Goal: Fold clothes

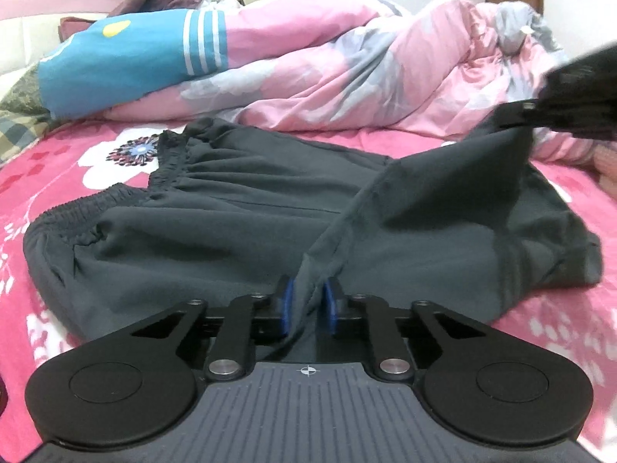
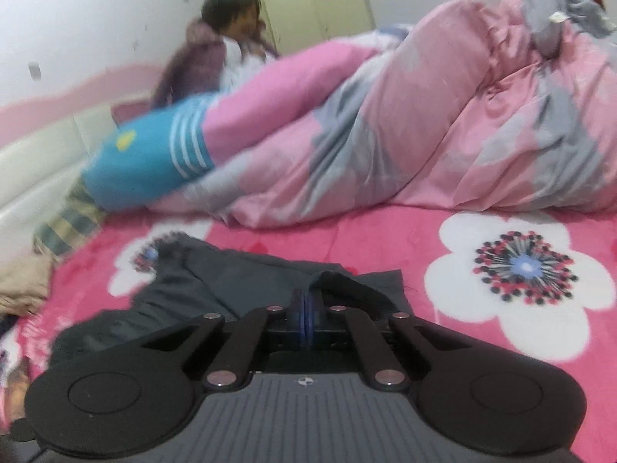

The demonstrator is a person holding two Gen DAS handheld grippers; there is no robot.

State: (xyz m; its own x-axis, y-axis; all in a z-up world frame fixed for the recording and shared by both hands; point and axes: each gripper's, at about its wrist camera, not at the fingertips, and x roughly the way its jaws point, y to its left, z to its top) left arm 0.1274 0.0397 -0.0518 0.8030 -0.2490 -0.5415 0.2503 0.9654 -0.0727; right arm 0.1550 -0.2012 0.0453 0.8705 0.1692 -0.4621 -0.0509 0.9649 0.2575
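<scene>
Left claw (image 1: 310, 303) clamped on grey shorts (image 1: 216, 208) hem; right claw (image 2: 307, 318) likewise pinching fabric.

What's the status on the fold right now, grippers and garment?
Left gripper shut on dark grey shorts; right gripper shut on their far edge, lifted. Waistband end flat on pink floral blanket. Bunched pink duvet behind, not touching.

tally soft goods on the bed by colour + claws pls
Dark grey shorts: 1
Pink-and-grey quilt: 1
Blue striped pillow: 1
Pink floral bedspread: 1
Claws, left claw and right claw: 2
Total: 6
</scene>
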